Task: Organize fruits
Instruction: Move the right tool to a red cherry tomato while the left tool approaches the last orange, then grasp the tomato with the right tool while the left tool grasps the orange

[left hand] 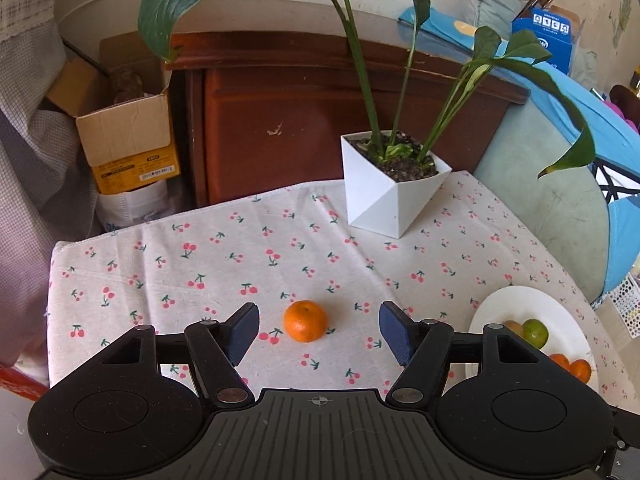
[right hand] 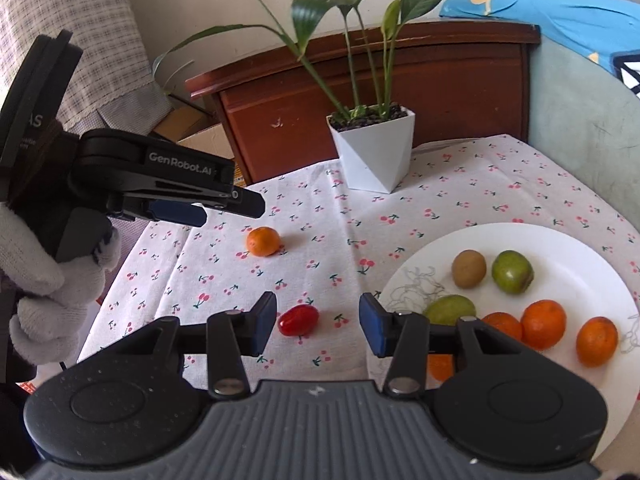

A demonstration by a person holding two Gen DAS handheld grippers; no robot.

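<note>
Claws both gape empty: my left claw (left hand: 319, 330) frames a small round orange mandarin (left hand: 305, 320), my right claw (right hand: 318, 322) a glossy red oval tomato (right hand: 298, 320), each resting loose on the cherry-print tabletop (right hand: 320, 240) beside the white round fruit plate (right hand: 560, 252).

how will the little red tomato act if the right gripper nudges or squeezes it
The tomato is oval and glossy, so it may roll sideways on the tablecloth if one pad touches first. Its shiny skin could slip between the pads. It looks small and soft-skinned, so a hard squeeze from the right gripper might split it.
</note>
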